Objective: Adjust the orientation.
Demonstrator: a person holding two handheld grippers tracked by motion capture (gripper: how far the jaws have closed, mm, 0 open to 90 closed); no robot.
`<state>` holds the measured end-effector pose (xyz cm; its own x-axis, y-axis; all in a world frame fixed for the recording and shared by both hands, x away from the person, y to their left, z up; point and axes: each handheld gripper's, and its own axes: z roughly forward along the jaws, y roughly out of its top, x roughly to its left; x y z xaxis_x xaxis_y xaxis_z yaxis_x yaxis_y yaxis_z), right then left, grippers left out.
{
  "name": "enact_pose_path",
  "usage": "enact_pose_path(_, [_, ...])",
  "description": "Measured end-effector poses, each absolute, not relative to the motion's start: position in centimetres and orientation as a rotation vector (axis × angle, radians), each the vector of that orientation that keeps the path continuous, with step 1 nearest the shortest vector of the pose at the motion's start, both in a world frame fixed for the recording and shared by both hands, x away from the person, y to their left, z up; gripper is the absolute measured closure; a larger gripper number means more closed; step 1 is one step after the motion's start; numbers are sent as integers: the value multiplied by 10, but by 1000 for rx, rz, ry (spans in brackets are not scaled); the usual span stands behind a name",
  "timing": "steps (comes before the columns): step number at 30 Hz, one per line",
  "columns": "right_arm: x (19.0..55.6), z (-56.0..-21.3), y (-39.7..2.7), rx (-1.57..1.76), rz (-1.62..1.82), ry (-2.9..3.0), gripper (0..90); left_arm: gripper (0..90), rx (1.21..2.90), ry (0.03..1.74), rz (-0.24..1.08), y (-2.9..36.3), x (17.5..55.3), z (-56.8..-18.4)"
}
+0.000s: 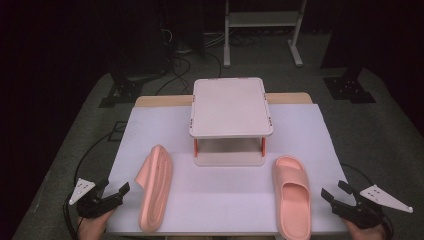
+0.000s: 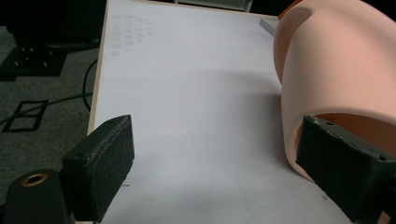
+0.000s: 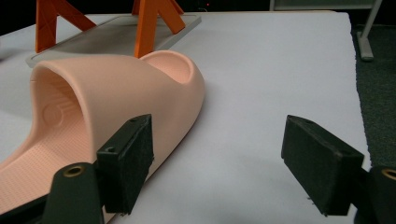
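Covering most of the high view, the white surface (image 1: 225,192) carries everything in play, with its pale wooden edge showing at the far side. Next in size is the two-tier rack (image 1: 231,107), pale pink with orange legs, which stands at the middle of the far half; its lower tray sits flat on the cloth.

Two peach-coloured slippers lie in front of it, well apart. The left slipper (image 1: 156,187) is tipped onto its side, sole edge up, near the left front of the surface, running from near the rack's left corner toward the near edge. The right slipper (image 1: 292,195) lies flat and upright on its sole, strap toward the far end, to the right of the rack's near corner.

Smallest are the two tools. The left claw (image 1: 122,192) hovers at the near left corner, just beside the tipped slipper, its jaws apart and gripping nothing; in the left gripper view the slipper's rounded side (image 2: 336,70) stands close behind the right-hand pad, though whether it touches cannot be told. The right claw (image 1: 334,192) waits at the near right corner, just beside the flat slipper, jaws likewise spread wide with only bare cloth between them; in the right gripper view the slipper (image 3: 107,102) lies behind the left-hand pad.
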<state>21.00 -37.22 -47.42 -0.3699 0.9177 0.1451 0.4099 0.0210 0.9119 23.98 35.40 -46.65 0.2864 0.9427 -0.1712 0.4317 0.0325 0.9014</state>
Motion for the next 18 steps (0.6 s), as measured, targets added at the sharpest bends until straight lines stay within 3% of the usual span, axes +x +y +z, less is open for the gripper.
enact_pose_path(18, [213, -475, -371, 1348, 1332, 1818, 246, 90, 1628, 1285, 641, 348, 233, -468])
